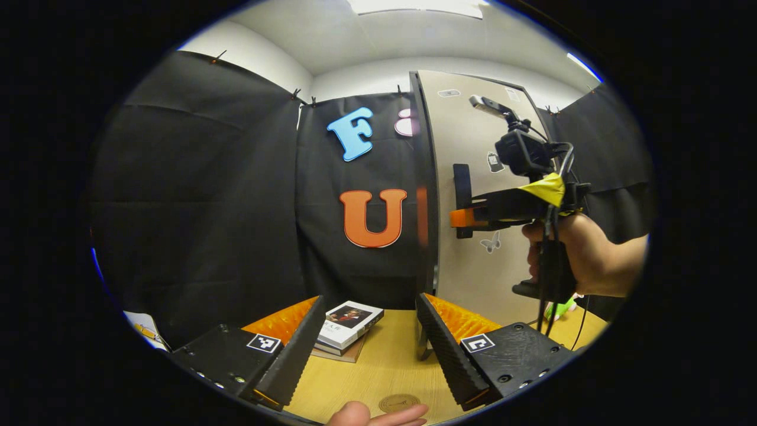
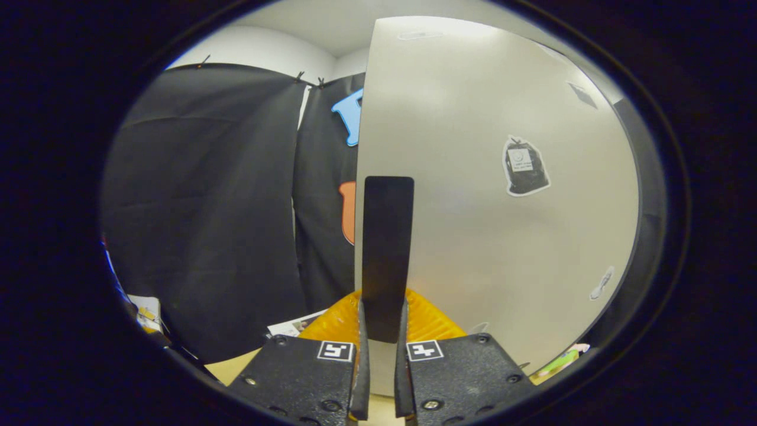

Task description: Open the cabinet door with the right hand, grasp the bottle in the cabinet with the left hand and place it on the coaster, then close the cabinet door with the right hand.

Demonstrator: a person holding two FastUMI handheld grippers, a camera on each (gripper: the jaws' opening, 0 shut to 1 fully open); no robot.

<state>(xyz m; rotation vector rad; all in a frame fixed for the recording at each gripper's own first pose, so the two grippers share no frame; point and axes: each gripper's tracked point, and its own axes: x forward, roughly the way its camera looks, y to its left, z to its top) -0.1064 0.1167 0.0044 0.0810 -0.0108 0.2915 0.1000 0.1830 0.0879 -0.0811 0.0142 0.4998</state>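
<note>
Cabinet door (image 2: 491, 195) is presented edge-on, seemingly swung partway; its dark handle (image 2: 387, 254) is clamped by the right gripper (image 2: 381, 355), placed for hinging. Left gripper (image 1: 366, 349) is held wide over the tabletop (image 1: 384, 361), coaster (image 1: 399, 403) at 6 o'clock. The bottle cannot be located.

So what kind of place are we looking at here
Probably a staged recording booth, not a real home: black cloth walls hang clipped around a light wooden tabletop, where a pale cabinet door has its black handle clamped in the right claw.
</note>
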